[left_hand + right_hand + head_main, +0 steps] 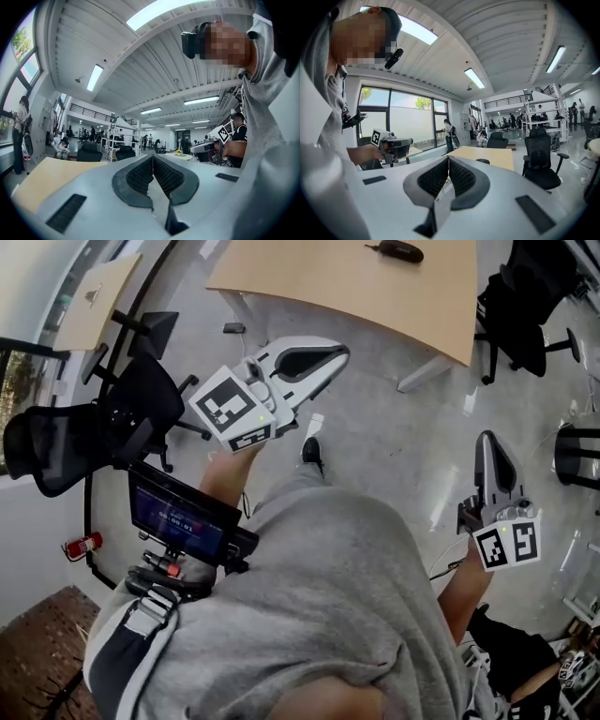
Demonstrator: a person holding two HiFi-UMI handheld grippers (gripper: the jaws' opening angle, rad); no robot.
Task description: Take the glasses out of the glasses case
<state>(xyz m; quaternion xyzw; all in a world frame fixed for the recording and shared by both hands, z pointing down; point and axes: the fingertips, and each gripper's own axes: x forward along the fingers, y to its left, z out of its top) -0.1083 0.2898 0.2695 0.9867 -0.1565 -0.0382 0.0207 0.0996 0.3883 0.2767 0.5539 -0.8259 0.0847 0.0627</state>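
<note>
A dark oblong glasses case (398, 251) lies on the light wooden table (356, 282) at the top of the head view, well ahead of both grippers. It also shows as a small dark shape (483, 161) on the table in the right gripper view. No glasses are visible. My left gripper (343, 352) is held out in front at the left, pointing toward the table, its pads (140, 174) pressed together on nothing. My right gripper (486, 436) hangs at the right over the floor, its pads (460, 176) also closed with nothing between them.
I stand on a grey floor, one shoe (311, 452) showing ahead. Black office chairs stand at the left (75, 437) and at the upper right (516, 310), another at the right edge (577, 451). A second small table (94, 296) is at the upper left.
</note>
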